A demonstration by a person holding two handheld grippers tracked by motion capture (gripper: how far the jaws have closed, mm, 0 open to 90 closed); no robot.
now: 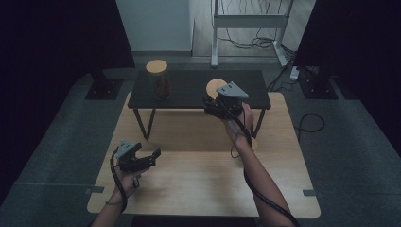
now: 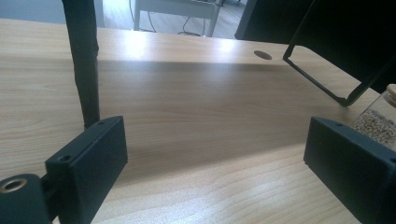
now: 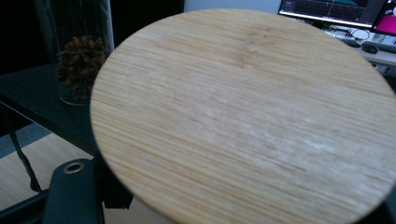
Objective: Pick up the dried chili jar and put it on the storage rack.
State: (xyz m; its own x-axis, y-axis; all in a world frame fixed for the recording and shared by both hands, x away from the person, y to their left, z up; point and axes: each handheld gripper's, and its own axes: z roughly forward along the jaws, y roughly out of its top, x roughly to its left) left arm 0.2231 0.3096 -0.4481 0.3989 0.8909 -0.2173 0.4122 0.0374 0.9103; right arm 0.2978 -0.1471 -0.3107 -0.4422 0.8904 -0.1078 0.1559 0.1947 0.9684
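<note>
Right gripper [image 1: 213, 101] up by the low black shelf [image 1: 189, 90], pinching a round bamboo lid [image 3: 243, 116]. Left gripper [image 2: 215, 154] spread wide over the pale wooden table [image 2: 196, 112], holding nothing.

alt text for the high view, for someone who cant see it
A person's right gripper reaches a jar with a round wooden lid on a low black shelf standing on a wooden table. The left gripper hovers open over the table; another lidded jar stands on the shelf.
</note>
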